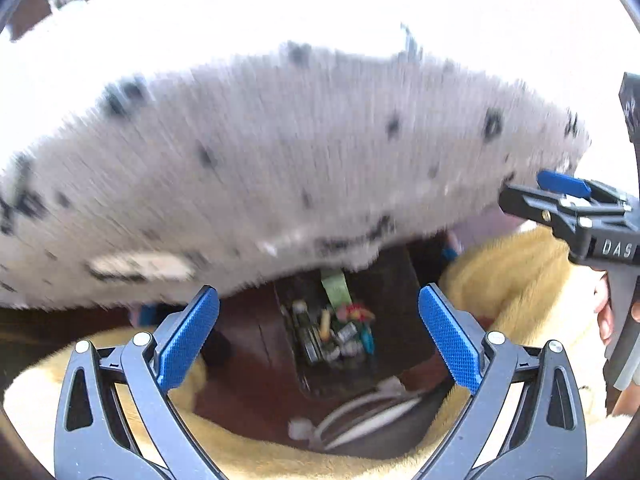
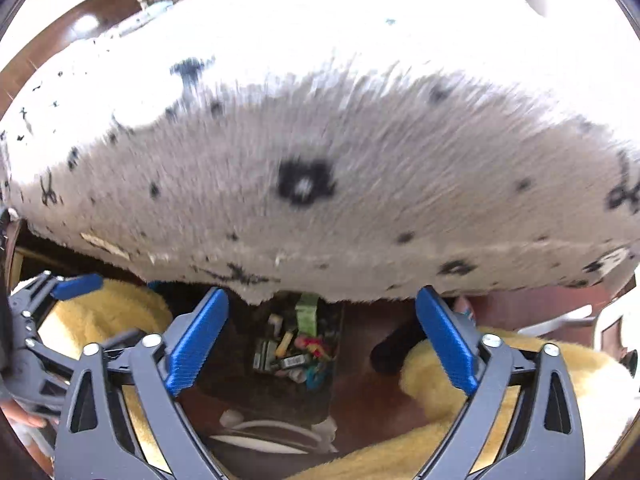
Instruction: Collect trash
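A dark bin (image 1: 384, 364) on the brown floor holds mixed trash (image 1: 336, 332): small wrappers, tubes and a green paper strip. It also shows in the right wrist view (image 2: 276, 384), with the trash (image 2: 298, 352) inside. My left gripper (image 1: 320, 340) is open and empty above the bin. My right gripper (image 2: 322, 344) is open and empty above it too. The right gripper also shows at the right edge of the left wrist view (image 1: 560, 196). The left gripper shows at the left edge of the right wrist view (image 2: 60, 292).
A large white fluffy blanket with black spots (image 1: 280, 160) fills the upper half of both views (image 2: 320, 160) and overhangs the bin. Yellow fleece (image 1: 508, 280) lies on both sides (image 2: 108, 312). White slippers (image 1: 360, 416) lie near the bin.
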The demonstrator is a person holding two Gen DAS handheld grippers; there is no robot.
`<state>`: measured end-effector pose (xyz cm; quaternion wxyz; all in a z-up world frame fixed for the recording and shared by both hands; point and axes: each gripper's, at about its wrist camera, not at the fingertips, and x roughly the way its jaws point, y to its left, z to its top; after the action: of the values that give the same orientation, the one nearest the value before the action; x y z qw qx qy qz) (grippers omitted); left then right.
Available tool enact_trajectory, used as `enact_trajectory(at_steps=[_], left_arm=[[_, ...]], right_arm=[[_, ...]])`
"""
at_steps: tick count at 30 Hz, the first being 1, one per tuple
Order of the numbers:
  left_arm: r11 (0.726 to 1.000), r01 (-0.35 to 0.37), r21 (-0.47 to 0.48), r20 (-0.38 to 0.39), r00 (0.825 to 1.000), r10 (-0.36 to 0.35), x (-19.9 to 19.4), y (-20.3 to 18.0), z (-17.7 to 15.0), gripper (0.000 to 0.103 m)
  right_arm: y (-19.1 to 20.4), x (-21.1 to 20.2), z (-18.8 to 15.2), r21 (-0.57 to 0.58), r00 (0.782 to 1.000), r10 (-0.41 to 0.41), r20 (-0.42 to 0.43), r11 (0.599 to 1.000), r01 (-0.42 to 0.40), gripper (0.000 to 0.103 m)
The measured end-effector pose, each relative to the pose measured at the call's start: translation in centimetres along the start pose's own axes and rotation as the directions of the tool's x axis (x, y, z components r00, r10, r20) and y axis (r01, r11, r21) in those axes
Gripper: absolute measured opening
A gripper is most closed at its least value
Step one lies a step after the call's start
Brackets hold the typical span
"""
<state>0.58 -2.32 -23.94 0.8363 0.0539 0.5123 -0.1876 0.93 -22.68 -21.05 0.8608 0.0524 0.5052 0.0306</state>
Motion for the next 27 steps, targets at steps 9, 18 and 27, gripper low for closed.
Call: enact_trajectory(at_steps=[9, 18, 27], left_arm=[[0.997, -0.073, -0.005, 0.340, 0.938, 0.070, -10.0, 0.3, 5.6, 0.095], [0.983, -0.184, -0.022, 0.582, 0.797, 0.162, -17.0, 0.6, 10.7, 0.095], [0.979, -0.197, -0.060, 0.667, 0.721, 0.186, -20.3, 1.0, 14.1, 0.095]], right_arm=[[-0.2, -9.5, 3.9, -0.029, 0.947, -0.056, 0.316, 0.997, 0.069, 0.099], [0.1, -17.1, 8.6, 0.019, 0.797, -0.146, 0.586, 0.986, 0.166, 0.100], [-0.6, -21.5, 12.2, 0.105, 0.701, -0.222, 0.678, 0.973, 0.206, 0.100]])
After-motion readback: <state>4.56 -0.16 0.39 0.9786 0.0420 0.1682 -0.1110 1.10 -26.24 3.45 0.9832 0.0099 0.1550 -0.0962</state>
